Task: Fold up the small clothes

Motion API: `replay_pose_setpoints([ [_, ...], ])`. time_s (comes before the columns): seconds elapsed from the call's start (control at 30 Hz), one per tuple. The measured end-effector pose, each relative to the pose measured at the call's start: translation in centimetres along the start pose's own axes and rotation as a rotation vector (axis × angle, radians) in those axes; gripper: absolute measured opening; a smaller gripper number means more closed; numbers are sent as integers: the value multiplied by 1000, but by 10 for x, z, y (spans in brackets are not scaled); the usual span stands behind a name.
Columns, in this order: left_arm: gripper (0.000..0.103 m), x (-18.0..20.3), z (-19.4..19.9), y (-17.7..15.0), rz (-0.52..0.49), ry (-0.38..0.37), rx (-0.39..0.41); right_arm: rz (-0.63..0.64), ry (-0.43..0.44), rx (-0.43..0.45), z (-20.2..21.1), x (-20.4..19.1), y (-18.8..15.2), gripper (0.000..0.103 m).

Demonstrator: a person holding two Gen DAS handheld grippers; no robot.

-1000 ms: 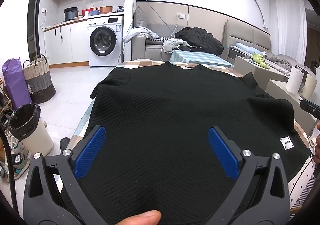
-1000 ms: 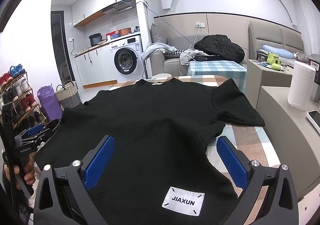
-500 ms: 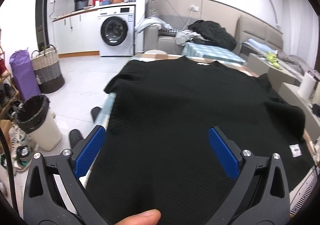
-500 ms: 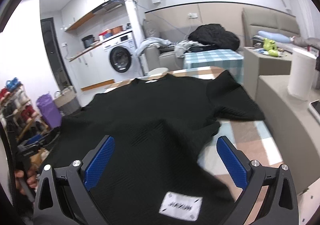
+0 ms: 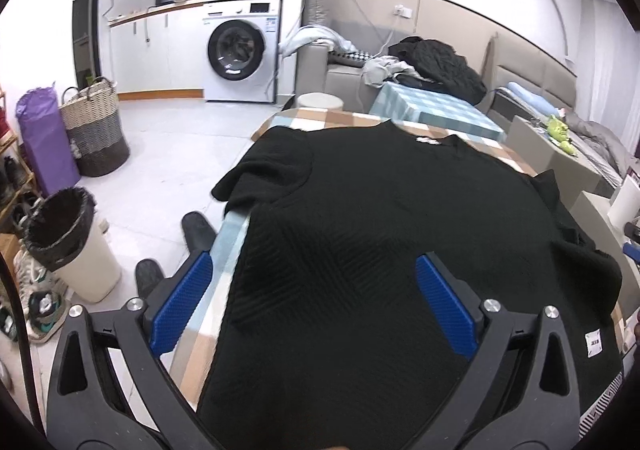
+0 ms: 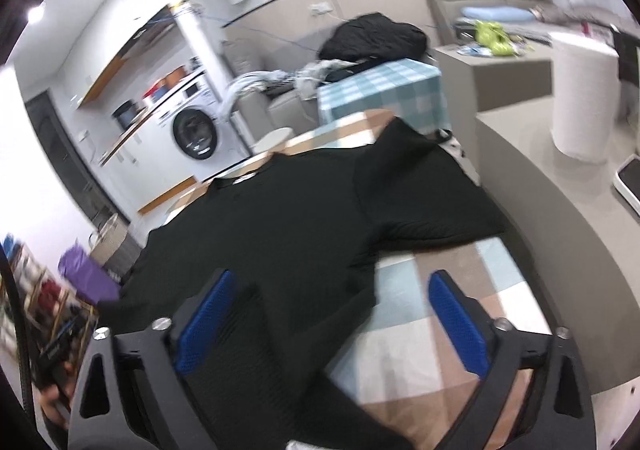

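The black textured knit top lies flat on the checked worktop. Left gripper jaws gape empty; right gripper jaws, just narrowing, straddle the side hem: pinch both layers squarely before lifting

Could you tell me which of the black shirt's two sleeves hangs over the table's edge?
The sleeve on the washing-machine side; the other sleeve lies flat on the tablecloth.

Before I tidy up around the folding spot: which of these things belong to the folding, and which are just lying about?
For the job:
black top
checked table under it
left claw, open
right claw, open, jaws just closing a little

Lying about:
bin
basket
purple bag
paper roll
phone
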State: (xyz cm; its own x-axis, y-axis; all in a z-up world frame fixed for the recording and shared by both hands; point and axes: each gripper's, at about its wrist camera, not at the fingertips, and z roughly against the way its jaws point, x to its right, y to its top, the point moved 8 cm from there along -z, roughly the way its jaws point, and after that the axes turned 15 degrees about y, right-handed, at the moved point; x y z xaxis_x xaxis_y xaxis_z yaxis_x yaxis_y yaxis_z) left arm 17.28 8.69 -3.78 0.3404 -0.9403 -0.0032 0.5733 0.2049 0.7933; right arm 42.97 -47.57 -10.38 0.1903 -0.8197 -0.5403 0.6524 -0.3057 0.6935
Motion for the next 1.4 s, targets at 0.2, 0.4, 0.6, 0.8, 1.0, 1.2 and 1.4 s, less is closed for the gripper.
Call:
replay_pose_setpoints([
  [0.2, 92, 26, -20, 21, -61, -8, 36, -125, -112, -16, -10, 63, 16, 86],
  [0.4, 90, 45, -41, 29, -82, -38, 15, -176, -208, -50, -26, 115, 27, 82],
  [0.6, 90, 58, -55, 24, -104, -48, -8, -205, -281, -70, -40, 154, 33, 78],
  [0.8, 90, 68, -72, 25, -105, -56, -18, -227, -313, -110, -53, 178, 35, 60],
  [1.0, 90, 69, -78, 27, -106, -55, -18, -182, -342, -56, -48, 173, 47, 20],
  [1.2, 90, 68, -84, 30, -95, -72, -15, -147, -287, 53, -25, 148, 76, 14],
  [1.4, 90, 61, -84, 29, -66, -103, -16, -16, -180, 67, -50, 79, 121, 13],
])
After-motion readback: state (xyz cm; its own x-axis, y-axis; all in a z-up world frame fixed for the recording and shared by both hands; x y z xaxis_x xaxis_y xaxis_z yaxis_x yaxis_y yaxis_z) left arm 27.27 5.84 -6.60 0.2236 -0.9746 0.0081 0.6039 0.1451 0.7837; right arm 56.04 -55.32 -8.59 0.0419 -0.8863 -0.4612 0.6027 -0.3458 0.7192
